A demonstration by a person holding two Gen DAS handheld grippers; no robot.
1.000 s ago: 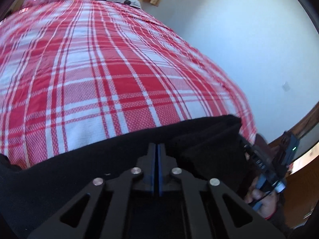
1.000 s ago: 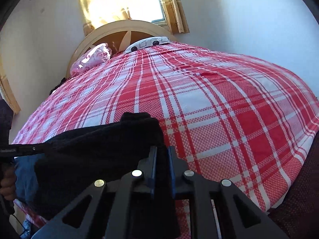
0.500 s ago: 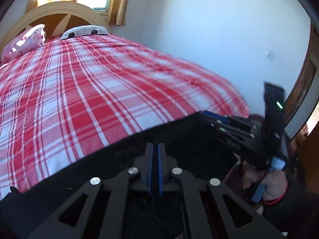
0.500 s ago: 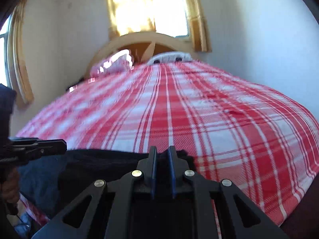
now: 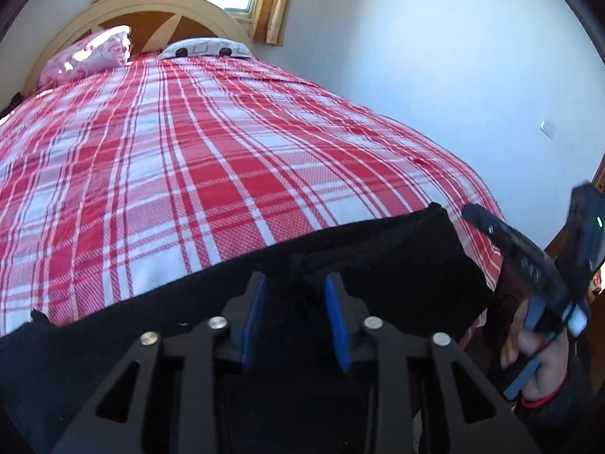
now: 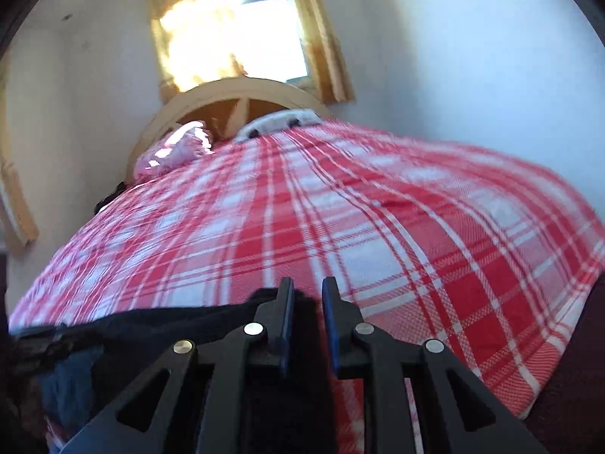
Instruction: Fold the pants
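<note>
Open bedspread (image 5: pixel 211 159) beyond pants (image 5: pixel 378 265)

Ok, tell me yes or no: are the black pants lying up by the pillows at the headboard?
No, the black pants lie at the near end of the red checked bedspread, far from the pillows.

Left claw (image 5: pixel 296 283) opening, pads apart; right claw (image 6: pixel 307 288) opening, angled down.

Home bedroom, plaid-covered bed (image 5: pixel 211 159), headboard (image 5: pixel 151 3), pillows (image 5: pixel 90 56)
</note>
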